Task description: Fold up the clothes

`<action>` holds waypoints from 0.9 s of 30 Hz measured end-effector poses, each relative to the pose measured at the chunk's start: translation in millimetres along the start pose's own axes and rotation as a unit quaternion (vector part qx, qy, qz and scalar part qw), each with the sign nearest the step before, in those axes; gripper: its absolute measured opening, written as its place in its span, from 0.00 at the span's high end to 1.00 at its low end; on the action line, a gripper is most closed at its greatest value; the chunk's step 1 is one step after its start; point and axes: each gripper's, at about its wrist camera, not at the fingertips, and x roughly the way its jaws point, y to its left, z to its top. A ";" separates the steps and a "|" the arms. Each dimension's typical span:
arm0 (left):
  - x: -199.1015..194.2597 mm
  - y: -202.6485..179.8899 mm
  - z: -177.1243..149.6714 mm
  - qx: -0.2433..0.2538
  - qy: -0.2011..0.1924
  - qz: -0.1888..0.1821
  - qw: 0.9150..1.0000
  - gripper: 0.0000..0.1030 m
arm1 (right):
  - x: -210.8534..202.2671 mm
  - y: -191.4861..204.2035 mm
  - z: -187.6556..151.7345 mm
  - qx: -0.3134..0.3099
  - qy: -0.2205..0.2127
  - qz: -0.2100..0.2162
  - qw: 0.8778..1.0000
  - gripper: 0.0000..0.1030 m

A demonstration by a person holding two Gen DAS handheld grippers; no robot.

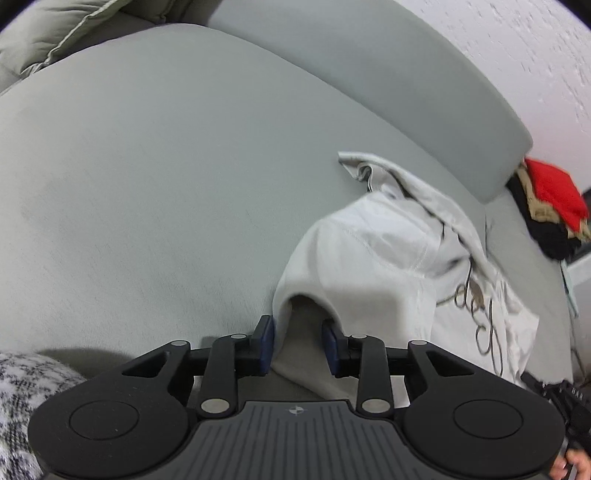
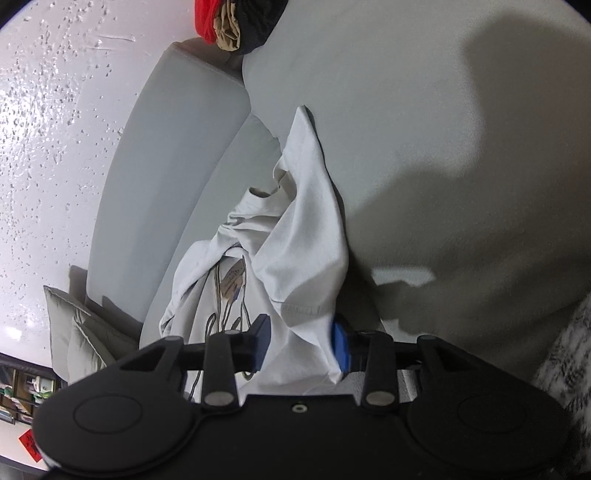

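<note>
Two tools are seen low over a grey sofa seat. Left tool: pads set apart, with a fold of the white t-shirt lying loose between them, not pinched. Right tool: pads also apart, shirt cloth bunched in the gap and touching the blue right pad; a real clamp isn't shown. Further back, the shirt is crumpled against the backrest, and a red-and-black bundle is parked beyond it.

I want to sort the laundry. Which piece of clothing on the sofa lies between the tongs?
The white shirt with the line drawing, crumpled on the grey seat. The other clothes, the red and black bundle, lie far off by the sofa's end.
</note>
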 end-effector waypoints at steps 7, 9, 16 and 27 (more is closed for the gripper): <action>12.5 -29.2 -5.9 0.090 -0.026 0.091 0.991 0.69 | 7.7 2.5 -4.3 -0.042 -0.017 -0.011 0.999 0.78; 18.5 -34.0 -6.7 0.106 -0.041 0.102 0.988 0.61 | 12.7 2.0 -4.9 -0.058 -0.026 -0.009 0.998 0.78; 21.6 -47.9 -11.3 0.151 -0.046 0.096 0.983 0.71 | 13.0 17.9 -13.8 -0.124 -0.032 -0.044 0.991 0.98; -18.0 -19.5 72.3 -0.154 0.087 -0.203 0.963 1.00 | -23.3 108.4 31.6 -0.036 -0.007 0.081 0.996 0.98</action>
